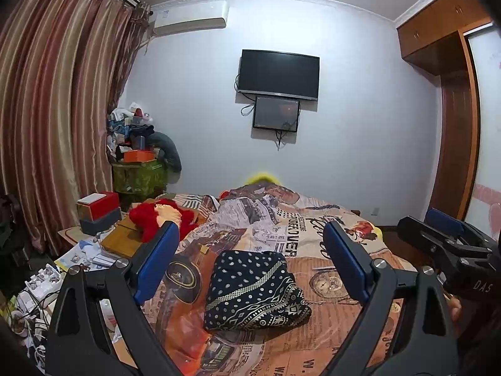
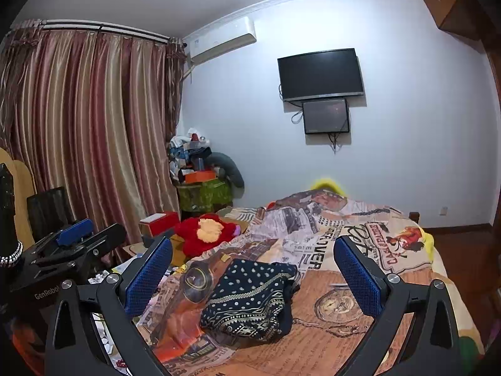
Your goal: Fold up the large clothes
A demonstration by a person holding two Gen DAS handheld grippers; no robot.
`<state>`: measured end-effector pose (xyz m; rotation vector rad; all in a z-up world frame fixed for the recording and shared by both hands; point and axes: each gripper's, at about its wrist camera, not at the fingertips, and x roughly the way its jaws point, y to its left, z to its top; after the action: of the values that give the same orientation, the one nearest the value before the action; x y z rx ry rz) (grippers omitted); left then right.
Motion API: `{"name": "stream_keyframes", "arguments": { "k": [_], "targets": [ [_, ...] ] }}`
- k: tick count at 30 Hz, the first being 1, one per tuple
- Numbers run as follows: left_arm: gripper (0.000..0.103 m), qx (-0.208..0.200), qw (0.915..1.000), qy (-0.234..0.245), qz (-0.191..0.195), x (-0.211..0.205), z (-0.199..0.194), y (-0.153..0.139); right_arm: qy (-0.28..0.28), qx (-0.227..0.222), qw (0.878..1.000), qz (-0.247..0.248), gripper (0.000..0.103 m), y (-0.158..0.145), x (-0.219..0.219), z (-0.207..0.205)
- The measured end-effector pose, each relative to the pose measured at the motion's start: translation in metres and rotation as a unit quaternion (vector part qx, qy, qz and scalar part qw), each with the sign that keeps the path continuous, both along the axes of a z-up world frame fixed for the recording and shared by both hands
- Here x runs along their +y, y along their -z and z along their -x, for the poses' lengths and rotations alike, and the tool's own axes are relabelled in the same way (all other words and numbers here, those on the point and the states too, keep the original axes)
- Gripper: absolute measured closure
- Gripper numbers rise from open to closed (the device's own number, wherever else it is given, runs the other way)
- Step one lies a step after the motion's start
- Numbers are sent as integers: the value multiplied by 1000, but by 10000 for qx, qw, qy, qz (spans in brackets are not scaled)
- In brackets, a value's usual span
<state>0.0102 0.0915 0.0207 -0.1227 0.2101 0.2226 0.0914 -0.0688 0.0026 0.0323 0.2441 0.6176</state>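
Both grippers open – folded garment (image 1: 255, 291) on printed bedspread (image 1: 332, 269), wall TV (image 1: 278, 73)

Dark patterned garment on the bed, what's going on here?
A person holds a hand-held gripper in each hand above the bed. The dark patterned garment lies folded into a compact bundle on the printed bedspread. Both the left hand-held gripper and the right hand-held gripper are open, holding nothing, clear of the cloth.

The folded garment (image 1: 255, 291) is soft cloth with white patterns. The bedspread (image 1: 313, 238) is smooth printed cloth. The gripper pads (image 2: 147, 277) are bumpy blue rubber (arms matt black plastic).
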Motion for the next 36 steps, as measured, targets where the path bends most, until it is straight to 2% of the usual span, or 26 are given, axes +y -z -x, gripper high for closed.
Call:
{"name": "stream_keyframes", "arguments": {
  "k": [22, 36],
  "targets": [
    [9, 63, 9999, 102, -10, 1, -5, 2, 9, 47, 10000, -9, 0, 1, -4, -4],
    [9, 110, 9993, 366, 6, 14, -8, 3, 33, 45, 10000, -22, 0, 2, -4, -4]
  ]
}}
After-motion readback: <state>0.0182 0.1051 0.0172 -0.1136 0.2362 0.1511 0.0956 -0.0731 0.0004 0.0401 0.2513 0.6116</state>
